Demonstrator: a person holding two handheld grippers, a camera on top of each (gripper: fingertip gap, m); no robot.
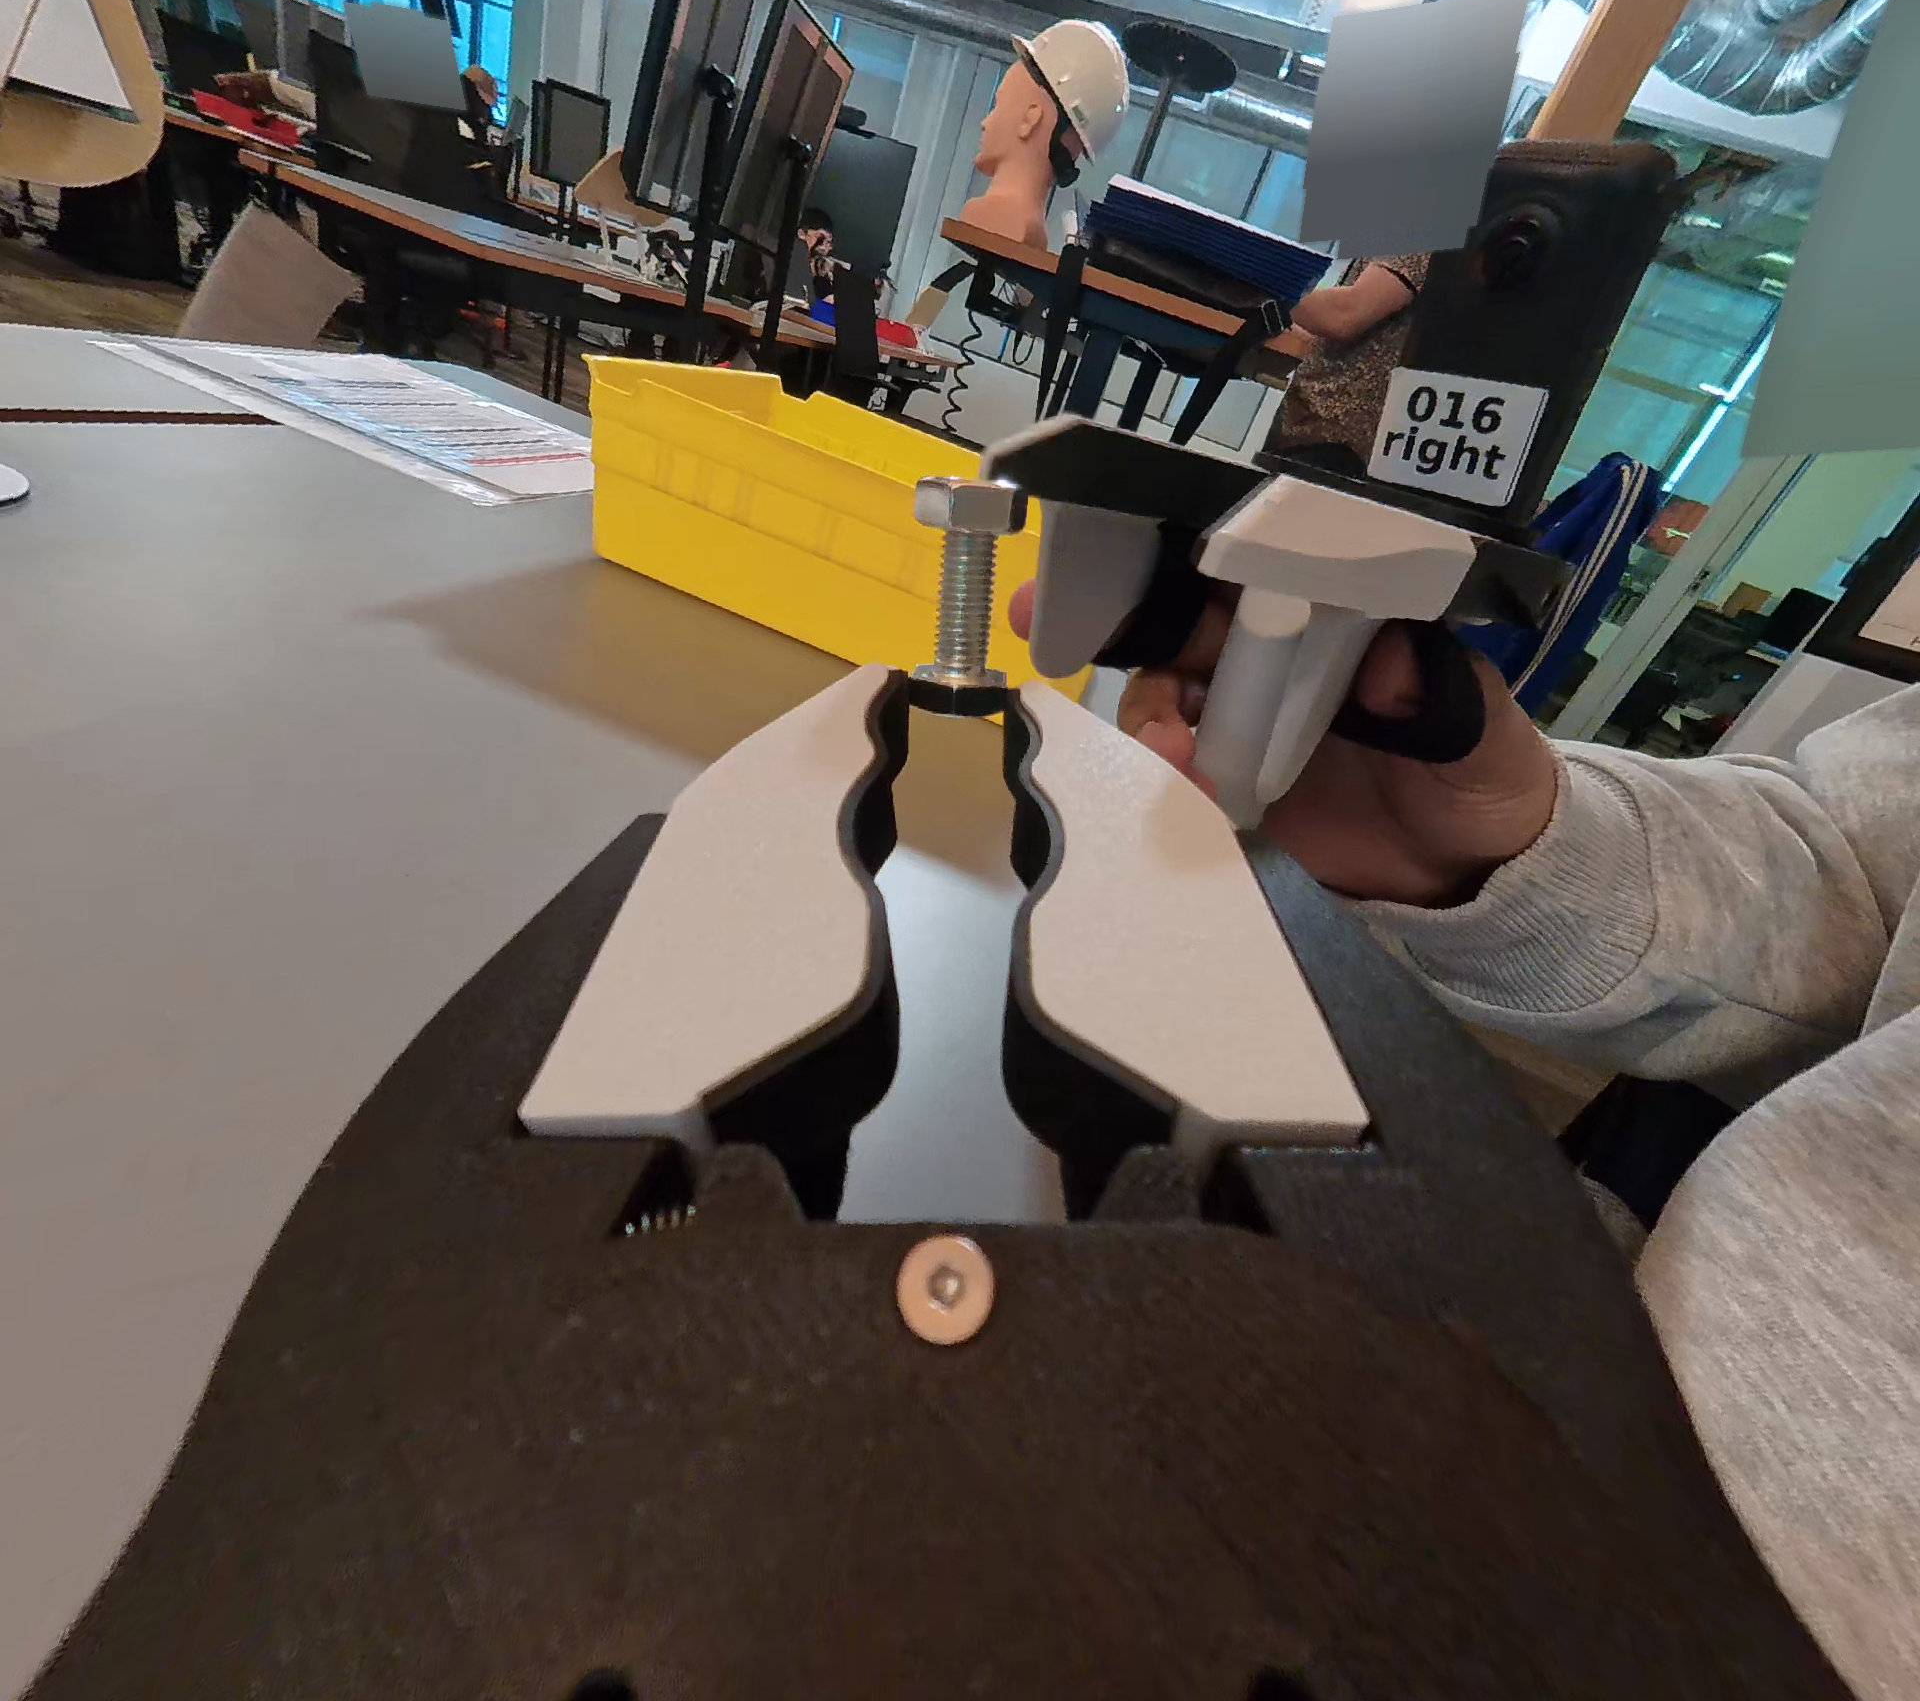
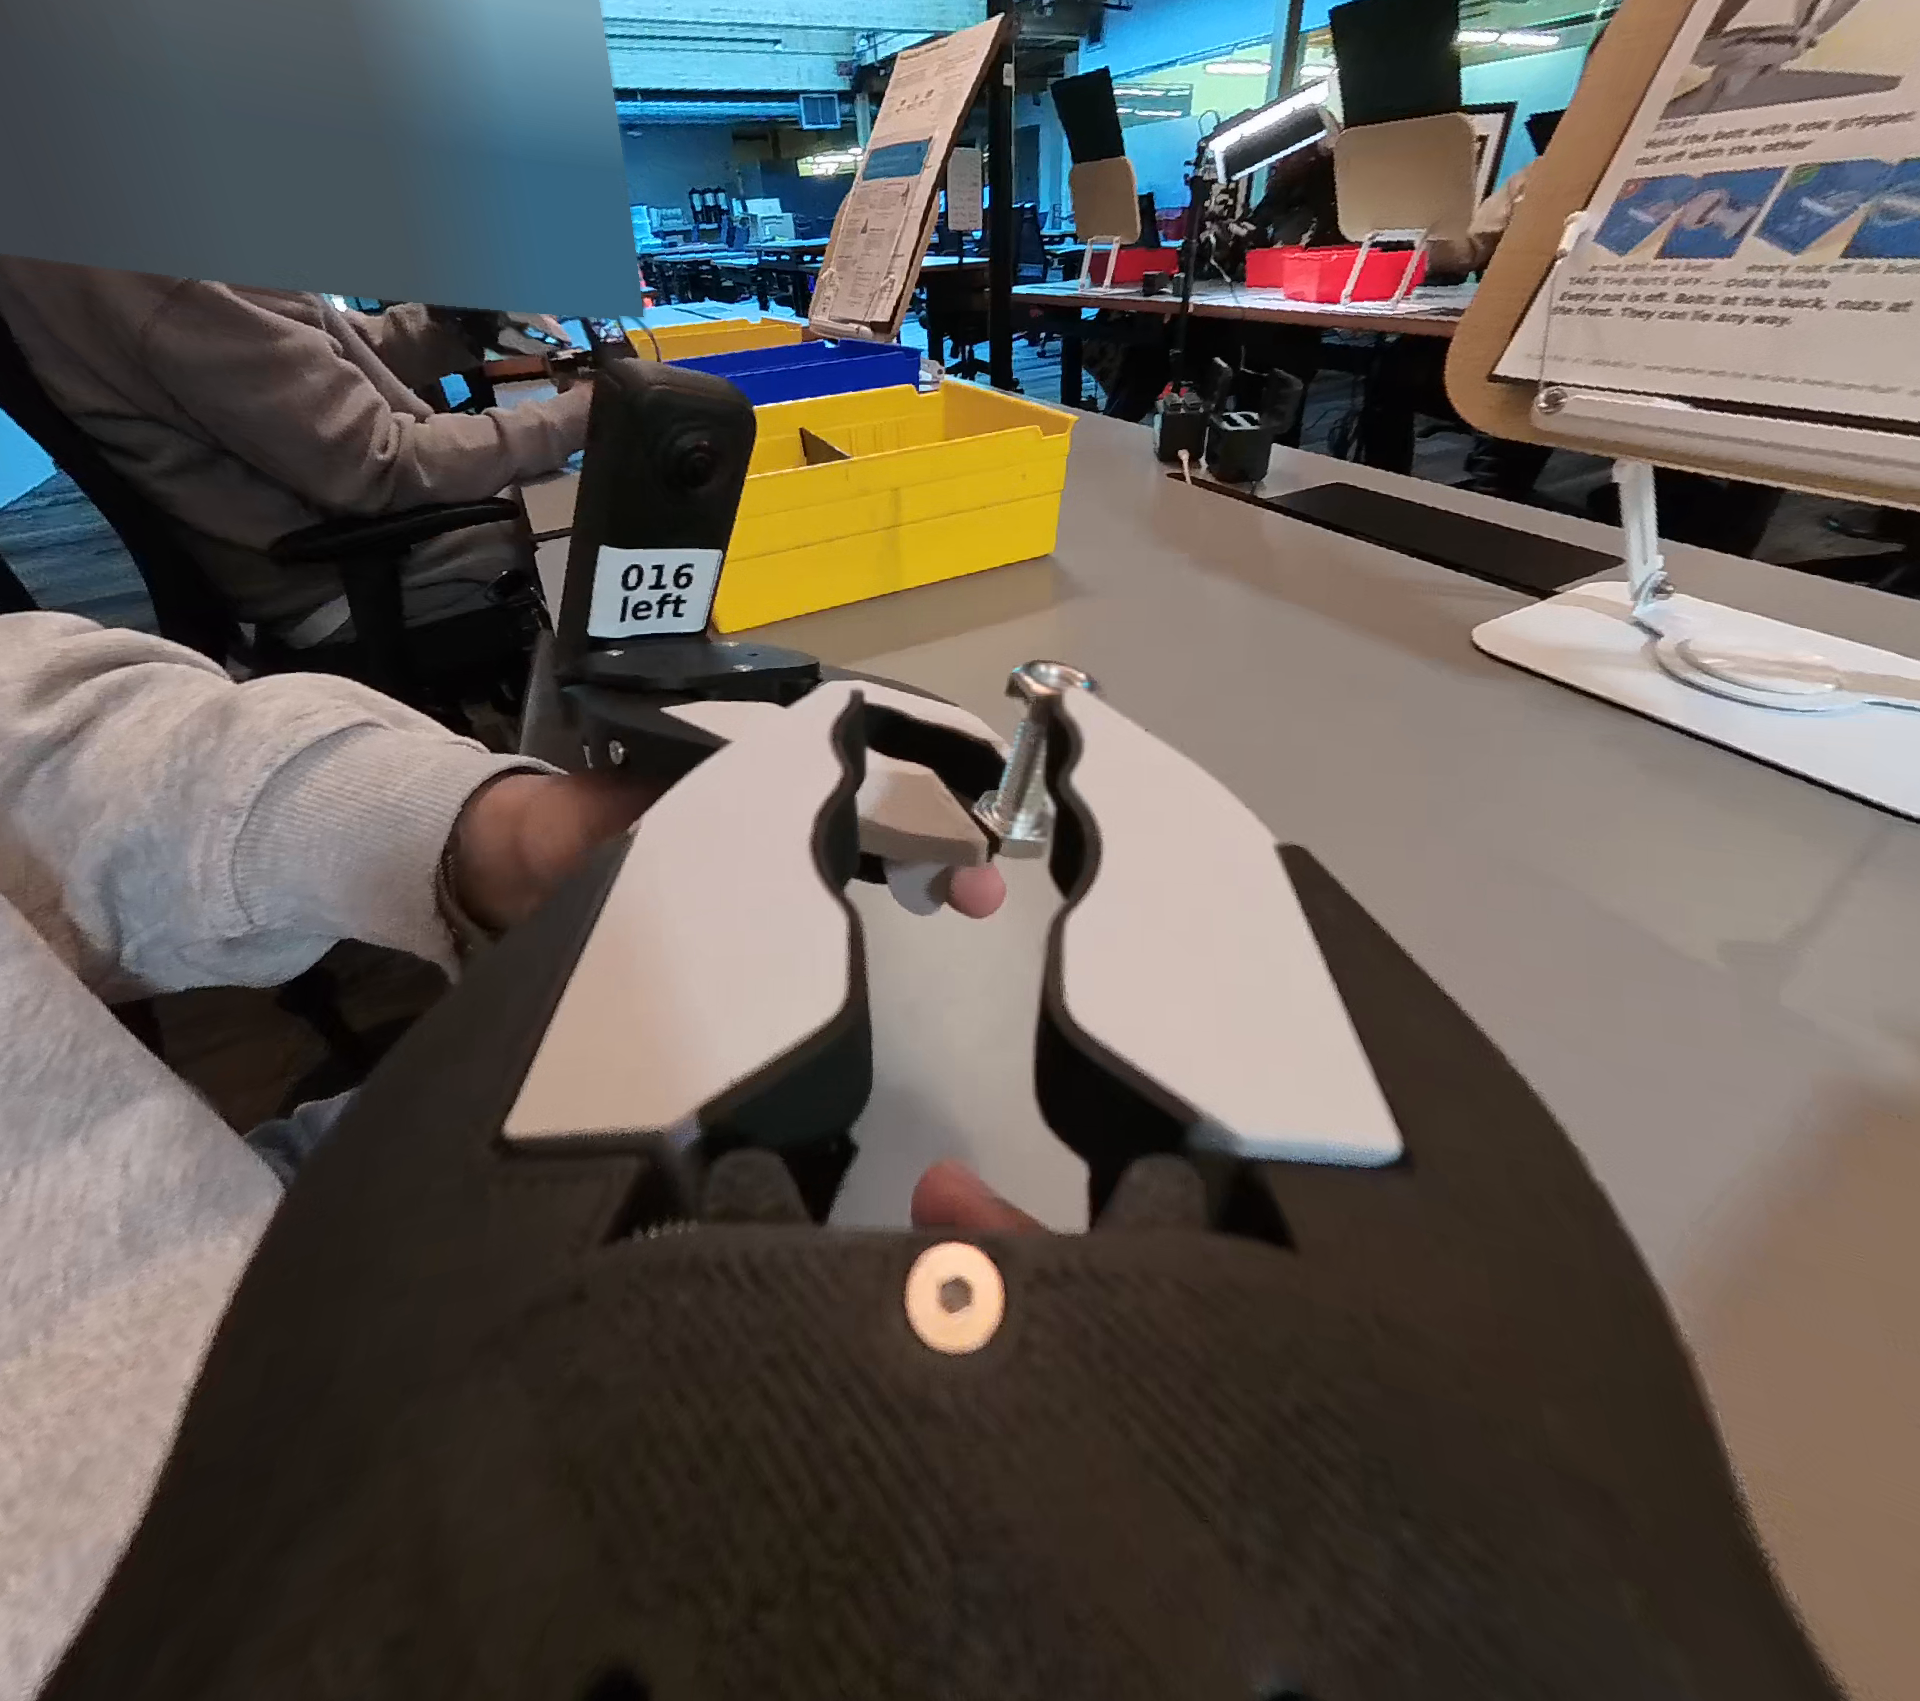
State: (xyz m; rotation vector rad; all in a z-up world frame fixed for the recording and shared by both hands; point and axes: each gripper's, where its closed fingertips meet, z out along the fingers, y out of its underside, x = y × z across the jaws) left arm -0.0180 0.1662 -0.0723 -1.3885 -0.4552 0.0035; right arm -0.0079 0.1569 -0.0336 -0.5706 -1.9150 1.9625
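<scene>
A silver bolt (image 1: 966, 591) stands upright, hex head on top, above the grey table (image 1: 312, 716). My left gripper (image 1: 956, 697) is shut on the nut (image 1: 956, 675) at the bolt's lower end. My right gripper (image 2: 961, 706) is open with its fingers either side of the bolt (image 2: 1029, 747). The shaft lies against the inner side of its right finger (image 2: 1143, 820). One finger of the right gripper (image 1: 1081, 591) shows just right of the bolt head in the left wrist view. A left fingertip (image 2: 920, 820) touches the nut (image 2: 1013, 825) in the right wrist view.
A yellow bin (image 1: 748, 508) stands on the table behind the bolt; it also shows in the right wrist view (image 2: 904, 508), with a blue bin (image 2: 810, 363) beyond. A clipboard stand with an instruction sheet (image 2: 1714, 197) is at the right. A laminated sheet (image 1: 364, 404) lies far left. My two grippers' fingertips are within a few centimetres of each other.
</scene>
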